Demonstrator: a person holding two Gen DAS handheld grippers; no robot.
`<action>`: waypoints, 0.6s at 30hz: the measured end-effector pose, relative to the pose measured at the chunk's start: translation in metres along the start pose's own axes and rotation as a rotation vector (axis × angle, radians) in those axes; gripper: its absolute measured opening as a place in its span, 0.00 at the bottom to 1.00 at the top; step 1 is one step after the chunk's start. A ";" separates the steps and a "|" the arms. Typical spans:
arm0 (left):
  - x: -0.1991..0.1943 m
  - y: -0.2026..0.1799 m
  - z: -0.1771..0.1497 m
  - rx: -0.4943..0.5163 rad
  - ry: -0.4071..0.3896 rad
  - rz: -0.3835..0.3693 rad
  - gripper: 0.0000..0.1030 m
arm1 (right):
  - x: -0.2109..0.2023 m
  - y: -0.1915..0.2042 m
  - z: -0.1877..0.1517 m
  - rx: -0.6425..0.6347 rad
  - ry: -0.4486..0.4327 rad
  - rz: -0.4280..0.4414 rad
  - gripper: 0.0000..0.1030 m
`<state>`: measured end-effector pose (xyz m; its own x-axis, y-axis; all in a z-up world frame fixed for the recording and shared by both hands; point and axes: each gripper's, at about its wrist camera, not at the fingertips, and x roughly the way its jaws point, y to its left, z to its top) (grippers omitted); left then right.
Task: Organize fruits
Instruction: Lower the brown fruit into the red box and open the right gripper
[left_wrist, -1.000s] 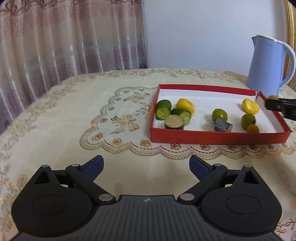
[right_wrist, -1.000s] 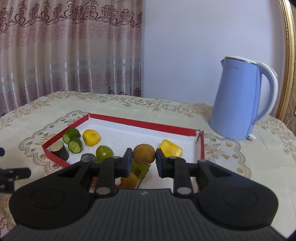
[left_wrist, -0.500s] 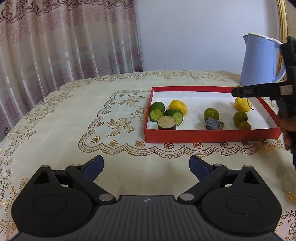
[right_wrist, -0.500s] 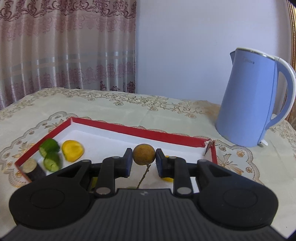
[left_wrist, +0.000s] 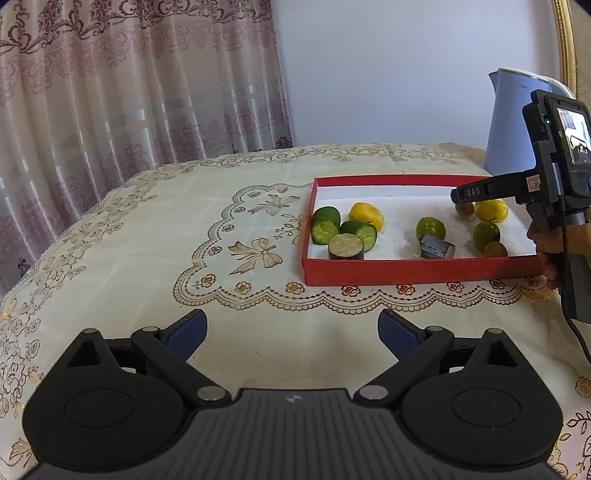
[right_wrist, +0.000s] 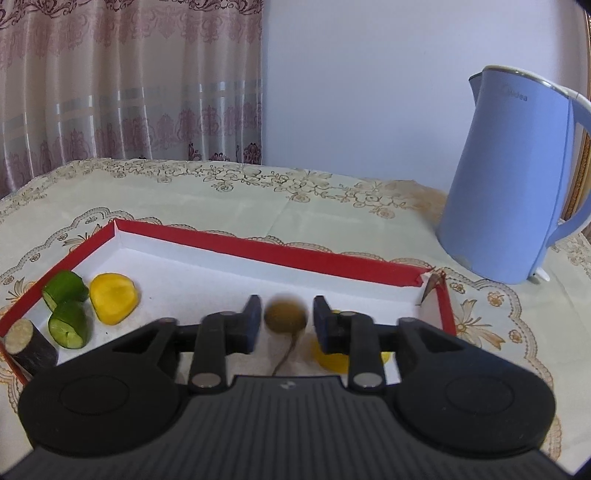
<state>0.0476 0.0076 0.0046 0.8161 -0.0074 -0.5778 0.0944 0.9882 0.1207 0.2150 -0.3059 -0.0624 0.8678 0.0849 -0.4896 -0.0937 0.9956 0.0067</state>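
right claw (right_wrist: 283, 325) opening, pads just clear of brown fruit (right_wrist: 286, 316), dropping blurred over red tray (right_wrist: 258, 248) | left claw (left_wrist: 291, 328) wide, empty, above surface | most fruit already in tray, sorting unfinished

Cloth, card and plastic on the table

Matt embroidered tablecloth (left_wrist: 147, 236); red cardboard tray (left_wrist: 406, 271) with a white matt lining; smooth, faintly glossy blue plastic kettle (right_wrist: 513, 177); ribbed matt black plastic left gripper (left_wrist: 291, 328).
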 end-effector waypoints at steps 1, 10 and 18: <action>-0.001 0.000 0.000 -0.004 0.002 -0.001 0.97 | -0.001 0.000 0.001 0.011 0.001 0.015 0.44; -0.012 0.003 0.001 -0.018 -0.019 -0.039 0.97 | -0.069 -0.011 -0.004 0.016 -0.101 -0.043 0.46; -0.013 0.003 0.001 -0.047 -0.037 -0.121 0.97 | -0.153 -0.023 -0.060 0.008 -0.121 -0.056 0.74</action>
<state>0.0381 0.0103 0.0133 0.8207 -0.1318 -0.5560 0.1676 0.9858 0.0138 0.0556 -0.3443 -0.0397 0.9242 0.0330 -0.3804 -0.0402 0.9991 -0.0109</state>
